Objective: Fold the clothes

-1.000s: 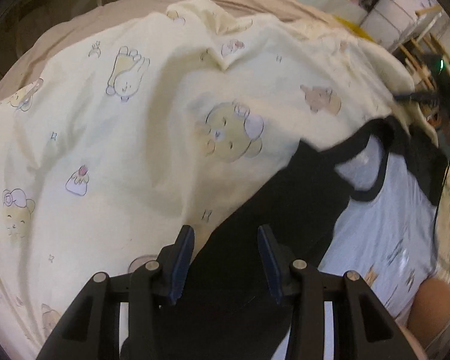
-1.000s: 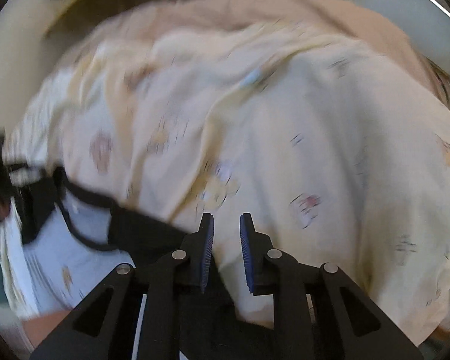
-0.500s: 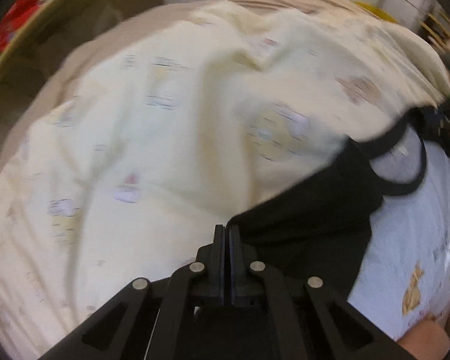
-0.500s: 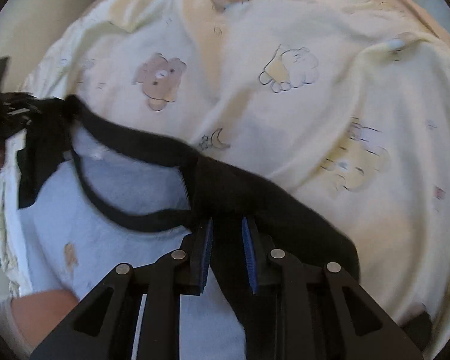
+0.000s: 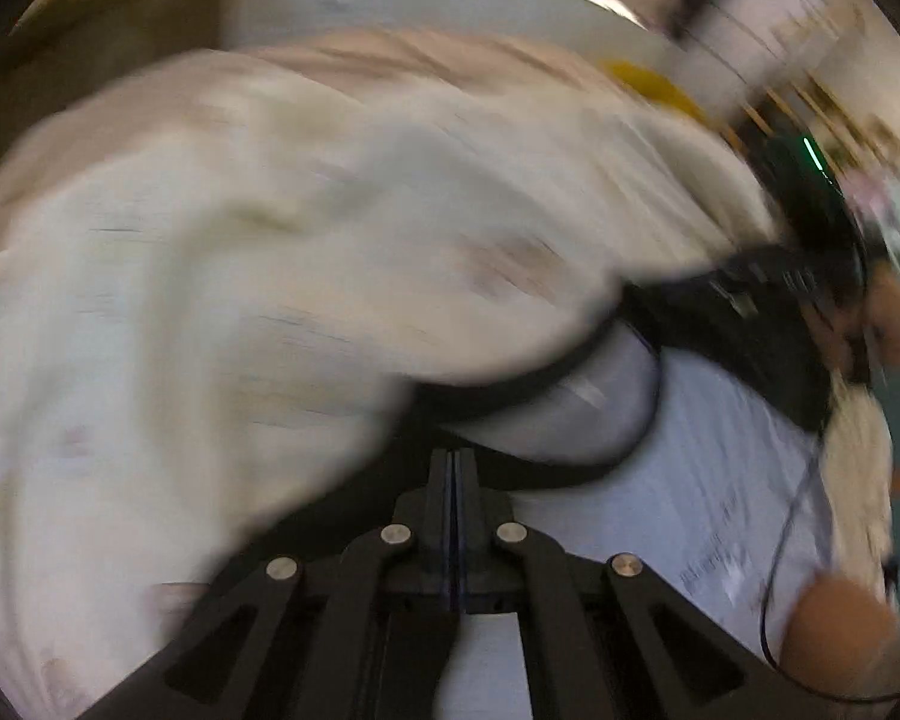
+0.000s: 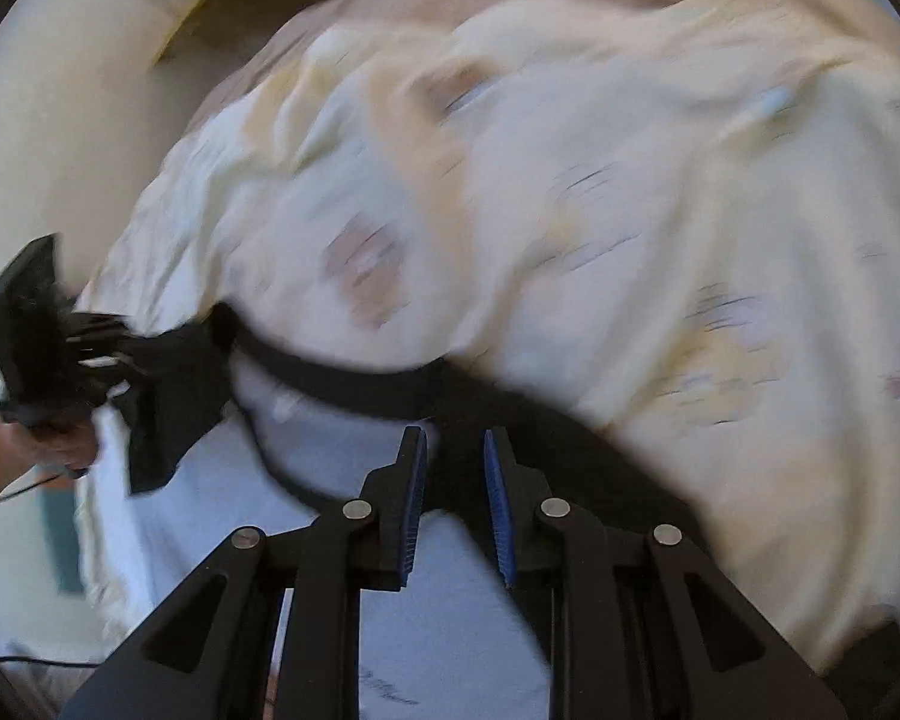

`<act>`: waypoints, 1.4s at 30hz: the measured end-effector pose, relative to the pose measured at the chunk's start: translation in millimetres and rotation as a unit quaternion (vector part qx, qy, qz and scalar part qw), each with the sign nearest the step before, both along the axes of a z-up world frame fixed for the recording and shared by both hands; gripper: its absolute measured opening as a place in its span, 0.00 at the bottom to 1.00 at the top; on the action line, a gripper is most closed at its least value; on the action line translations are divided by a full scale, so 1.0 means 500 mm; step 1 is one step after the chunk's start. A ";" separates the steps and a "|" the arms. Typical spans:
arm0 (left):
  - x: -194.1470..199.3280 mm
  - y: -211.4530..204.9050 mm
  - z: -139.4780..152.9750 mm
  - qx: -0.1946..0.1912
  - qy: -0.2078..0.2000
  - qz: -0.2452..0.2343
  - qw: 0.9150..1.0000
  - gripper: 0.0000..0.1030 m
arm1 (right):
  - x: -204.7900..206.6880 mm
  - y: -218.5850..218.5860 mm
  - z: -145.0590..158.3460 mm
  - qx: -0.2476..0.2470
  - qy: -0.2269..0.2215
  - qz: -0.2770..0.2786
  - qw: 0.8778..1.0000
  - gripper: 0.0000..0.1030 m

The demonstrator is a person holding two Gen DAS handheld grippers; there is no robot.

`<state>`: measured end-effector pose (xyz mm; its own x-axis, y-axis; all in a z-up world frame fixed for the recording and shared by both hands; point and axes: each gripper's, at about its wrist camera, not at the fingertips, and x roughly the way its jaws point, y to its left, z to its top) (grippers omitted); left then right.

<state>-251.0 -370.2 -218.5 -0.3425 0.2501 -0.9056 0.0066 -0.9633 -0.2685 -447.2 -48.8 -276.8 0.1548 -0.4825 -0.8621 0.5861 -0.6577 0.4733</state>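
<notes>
My left claw [image 5: 453, 468] is clenched tight, pads pressed together on the black sleeve [image 5: 390, 468] of the T-shirt, right where that dark cloth meets the neckline, so that shoulder is mine already. My right claw [image 6: 453, 474] stands part-way apart, straddling the other black sleeve [image 6: 546, 438]; the cloth runs up between the blue pads [image 6: 415, 498], but I cannot tell whether they pinch it or merely sit astride it. The T-shirt [image 6: 222, 516] lies on the cream cartoon-print duvet [image 6: 600, 210], its pale blue-white body spreading below and toward me from both claws, its black-trimmed collar [image 6: 330, 378] just ahead of the right claw and stretching off to its left. What matters, as I judge it, is the shoulder line: it runs crosswise from one claw to the other, taut between them, with the left claw seen far off to the right claw's left [image 6: 99, 354], gripping the far sleeve. The body's long axis hangs back from that line toward me, so each hand is nearest its own sleeve
</notes>
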 end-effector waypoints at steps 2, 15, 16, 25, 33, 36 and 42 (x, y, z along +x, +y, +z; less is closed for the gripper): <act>-0.026 0.022 -0.048 -0.041 -0.027 -0.008 0.999 0.01 | 0.009 -0.033 -0.025 0.033 0.010 0.032 0.999 0.23; 0.013 -0.066 0.024 0.003 0.017 0.121 0.992 0.04 | 0.043 0.021 0.074 0.024 0.074 -0.072 0.994 0.21; 0.031 -0.049 0.036 0.017 0.018 0.109 0.994 0.04 | 0.065 0.032 0.083 0.022 0.067 -0.075 0.995 0.22; 0.098 0.190 -0.063 0.040 -0.079 -0.001 0.996 0.11 | 0.252 -0.002 0.013 0.092 0.127 0.020 0.987 1.00; 0.081 0.213 -0.094 0.002 -0.123 0.034 0.992 0.12 | 0.274 0.052 -0.043 0.140 0.145 0.182 0.962 1.00; 0.045 0.240 -0.061 -0.011 -0.135 0.041 0.990 0.12 | 0.253 0.170 0.033 0.081 0.145 0.121 0.979 1.00; -0.150 0.367 0.050 0.054 -0.039 -0.021 0.998 0.27 | 0.193 0.580 0.167 -0.019 0.132 -0.223 0.966 0.99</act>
